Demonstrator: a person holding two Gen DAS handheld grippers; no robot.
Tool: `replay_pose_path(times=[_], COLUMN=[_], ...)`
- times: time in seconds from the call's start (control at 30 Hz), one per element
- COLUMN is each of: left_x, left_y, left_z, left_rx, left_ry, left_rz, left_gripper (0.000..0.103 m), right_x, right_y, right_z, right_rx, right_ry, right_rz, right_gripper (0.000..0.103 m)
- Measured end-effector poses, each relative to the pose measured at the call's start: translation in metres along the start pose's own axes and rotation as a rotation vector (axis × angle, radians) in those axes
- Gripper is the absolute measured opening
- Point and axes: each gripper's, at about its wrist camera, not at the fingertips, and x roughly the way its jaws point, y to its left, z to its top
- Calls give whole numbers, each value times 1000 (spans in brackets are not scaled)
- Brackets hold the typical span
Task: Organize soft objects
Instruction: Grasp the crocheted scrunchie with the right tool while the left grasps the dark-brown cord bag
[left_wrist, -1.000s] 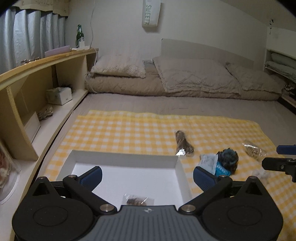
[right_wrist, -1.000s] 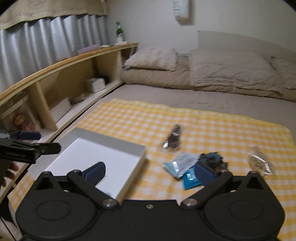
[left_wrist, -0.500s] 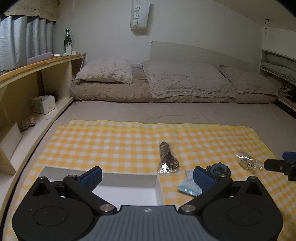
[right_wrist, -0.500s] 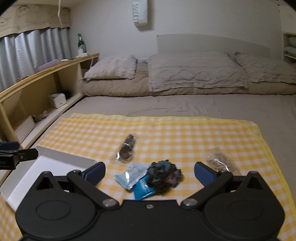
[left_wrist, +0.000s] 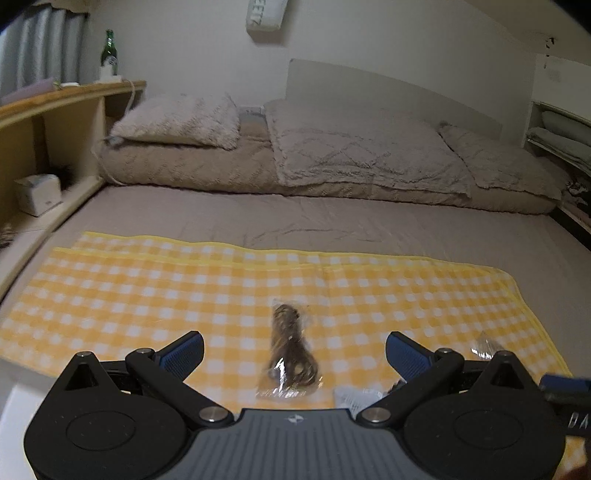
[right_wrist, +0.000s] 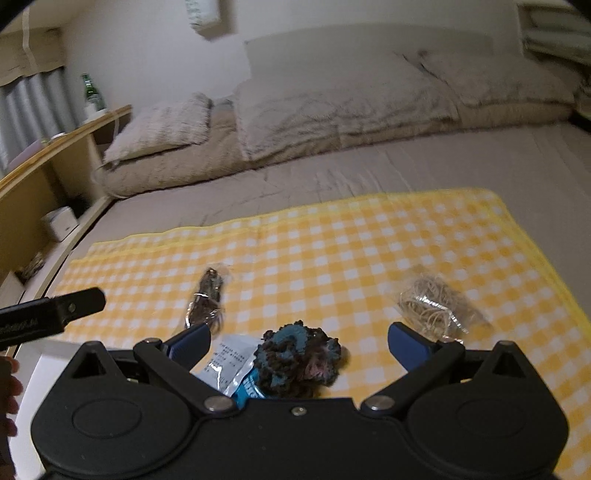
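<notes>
A clear bag of dark brown bands (left_wrist: 291, 354) lies on the yellow checked cloth (left_wrist: 147, 295), between the open fingers of my left gripper (left_wrist: 294, 350). My right gripper (right_wrist: 299, 341) is open over a dark fuzzy blue scrunchie (right_wrist: 301, 356) that rests on a blue and white packet (right_wrist: 231, 365). The brown bag (right_wrist: 207, 301) also shows in the right wrist view, to the left. A clear bag of tan rubber bands (right_wrist: 434, 304) lies to the right. The white box (right_wrist: 33, 365) shows only as a corner at the lower left.
The cloth lies on a grey bed (left_wrist: 332, 221) with pillows and a folded quilt (left_wrist: 354, 147) at the far end. A wooden shelf unit (left_wrist: 48, 122) with a tissue box and a green bottle (left_wrist: 109, 55) runs along the left.
Both grippers have swung right and forward, away from the white box. The left one now faces the brown bag; the right one has closed in on the scrunchie. Both stayed open.
</notes>
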Motion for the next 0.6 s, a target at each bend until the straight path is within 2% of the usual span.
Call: replay_pose_path(times=[0.13,0.2,0.27,0.37,0.47,0.53,0.6], left_x=[38,62,83,115,144,161,172], left_y=[-6,-7,-10,-10,1,8,15], left_z=[9,9,5,0,-8,-13,-18], left_rx=[7,15,40,67,11,-20,-49], left_ry=[18,55,80,114,173,228,248], left_rz=[-13,-55,-60,-46,-71,-50,-30], left_gripper=[103,103,103,103,103,103,103], right_x=[26,38,49,63,73,79,85], right_y=[-3,-5,-7,-9,-15,-18,-21], right_z=[4,5,4,3,1,-1,-3], right_rx=[59,95,128,123,131,149,165], right_ry=[28,55,87,124,148,163,180], right_rz=[-17,-15,-10,-9,-13,-14,-9], right_gripper=[103,103,102,95,91,87,84])
